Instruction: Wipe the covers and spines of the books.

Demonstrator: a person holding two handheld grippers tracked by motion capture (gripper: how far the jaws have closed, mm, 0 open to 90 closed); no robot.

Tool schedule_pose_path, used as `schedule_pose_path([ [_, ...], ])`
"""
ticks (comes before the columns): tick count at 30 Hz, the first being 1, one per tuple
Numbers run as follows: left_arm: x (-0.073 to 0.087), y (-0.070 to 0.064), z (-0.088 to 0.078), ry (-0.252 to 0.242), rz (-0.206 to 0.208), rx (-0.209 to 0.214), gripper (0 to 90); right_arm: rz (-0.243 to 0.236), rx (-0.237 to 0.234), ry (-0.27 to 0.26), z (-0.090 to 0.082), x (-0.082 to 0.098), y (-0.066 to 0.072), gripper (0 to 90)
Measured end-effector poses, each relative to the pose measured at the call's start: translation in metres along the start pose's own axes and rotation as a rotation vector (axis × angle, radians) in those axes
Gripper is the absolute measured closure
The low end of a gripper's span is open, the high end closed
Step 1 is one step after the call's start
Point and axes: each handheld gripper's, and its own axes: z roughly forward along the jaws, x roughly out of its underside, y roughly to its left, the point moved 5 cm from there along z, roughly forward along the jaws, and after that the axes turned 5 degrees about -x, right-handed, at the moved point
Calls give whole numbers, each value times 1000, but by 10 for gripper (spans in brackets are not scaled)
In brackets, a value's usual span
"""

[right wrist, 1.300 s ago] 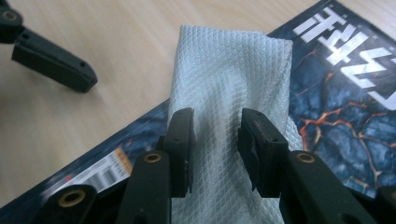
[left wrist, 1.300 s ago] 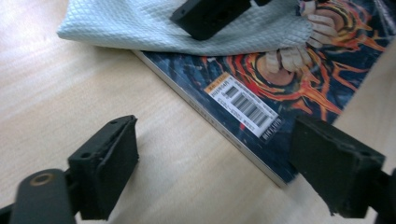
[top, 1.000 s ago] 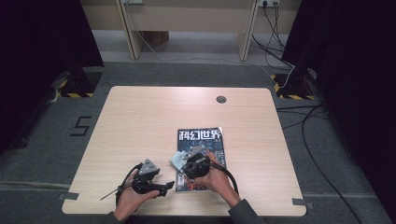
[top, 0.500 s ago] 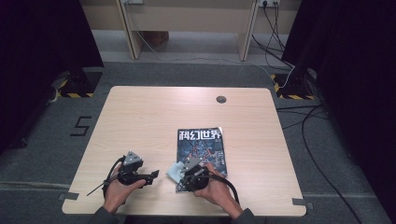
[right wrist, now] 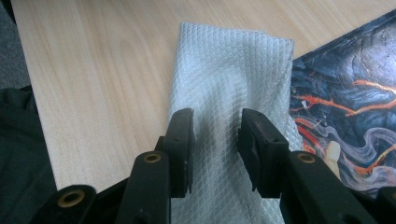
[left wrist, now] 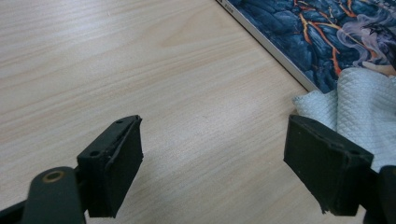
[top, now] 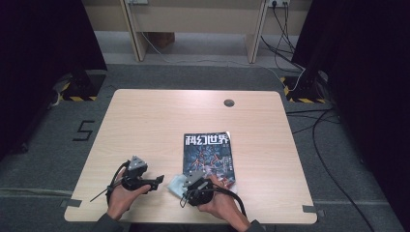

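Observation:
A magazine [top: 208, 153] with a dark blue and orange cover lies right of the table's middle, near the front. A white waffle-textured cloth [top: 175, 184] lies at its near left corner, partly on the cover. My right gripper [top: 185, 189] is shut on that cloth, which is puckered between its jaws in the right gripper view: right gripper [right wrist: 215, 116], cloth [right wrist: 224, 60], magazine [right wrist: 345, 84]. My left gripper [top: 157, 180] stands open just left of the cloth, with nothing between its jaws. In the left gripper view the left gripper [left wrist: 215, 126] is over bare wood, the cloth [left wrist: 359, 107] and magazine [left wrist: 322, 32] to its right.
The light wooden table [top: 159, 121] has a round cable hole [top: 228, 103] near its far edge. Both hands sit close to the near edge. Cables [top: 309, 130] run over the grey floor at the right, and a painted figure 5 [top: 85, 130] marks the floor at the left.
My right gripper has drawn the cloth toward the near edge, partly off the magazine cover. My left gripper has shifted left and keeps its jaws open.

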Motion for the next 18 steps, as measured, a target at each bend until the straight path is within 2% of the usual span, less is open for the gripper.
schedule_pose_path([
  [3,-1,-2,0,-4,6,0,189,0,1,1,0,0,-1,648],
  [8,-1,-6,1,-7,16,20,188,21,9,40,-9,7,-6,637],
  [12,0,-10,2,-1,24,26,188,73,29,45,-19,19,-19,638],
  [17,0,-26,5,0,45,59,185,127,65,46,-34,37,-33,638],
  [18,0,-33,5,2,48,80,183,137,66,46,-37,40,-35,638],
])
